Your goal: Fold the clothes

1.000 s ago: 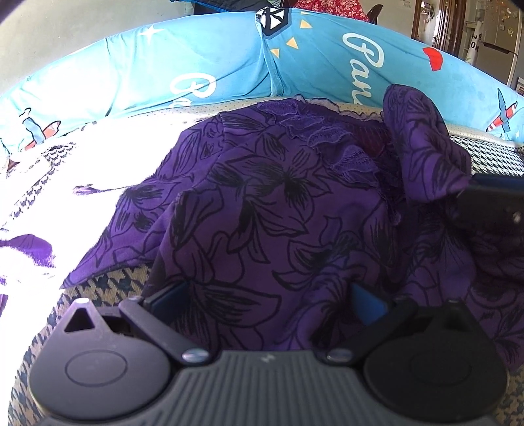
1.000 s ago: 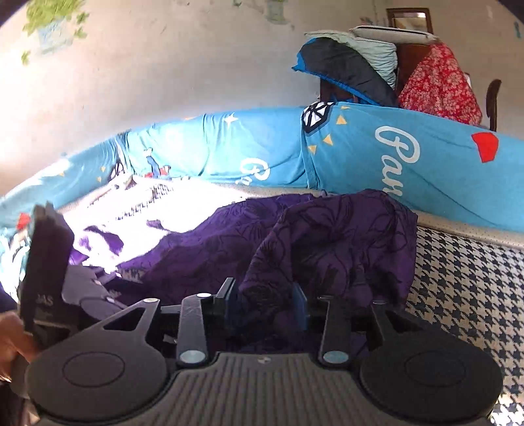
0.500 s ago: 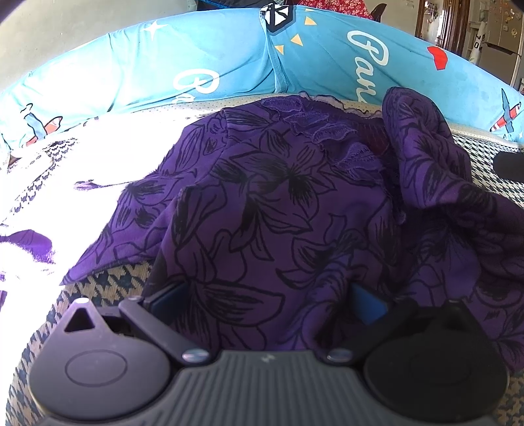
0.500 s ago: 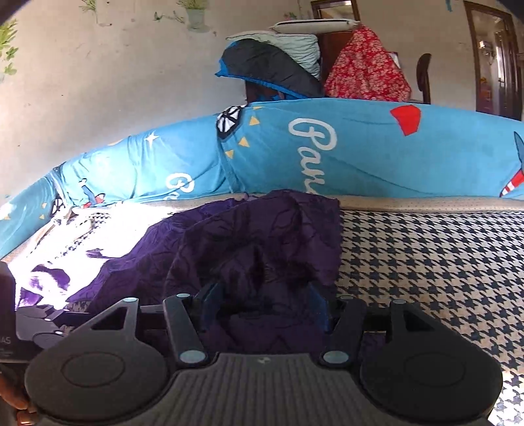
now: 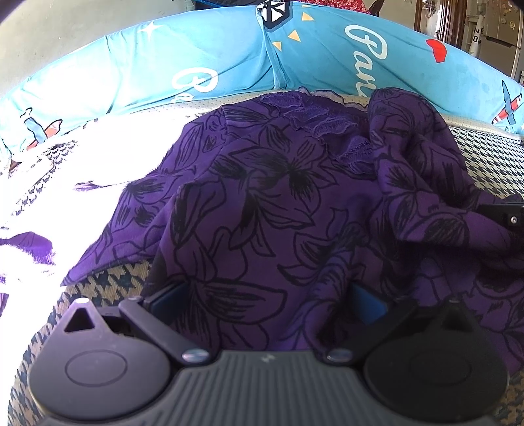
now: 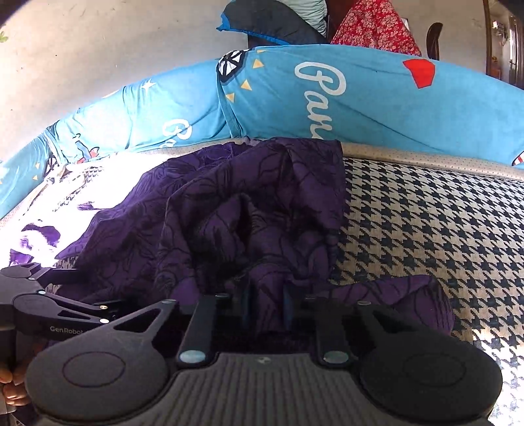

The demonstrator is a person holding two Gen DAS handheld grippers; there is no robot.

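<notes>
Now right tool (image 6: 264, 306) pinching purple garment (image 6: 249, 209)

Blue printed cushions (image 6: 376, 98) along the back, houndstooth seat cover (image 6: 425, 229), possibly piled bedding (image 6: 271, 23) beyond

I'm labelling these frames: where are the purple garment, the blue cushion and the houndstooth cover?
Purple garment (image 5: 278, 209), left wrist view, flat floral front.
Blue cushion (image 6: 376, 108), right wrist view, face beside the white lettering.
Houndstooth cover (image 6: 425, 222), right wrist view, bare patch right of the garment.
</notes>
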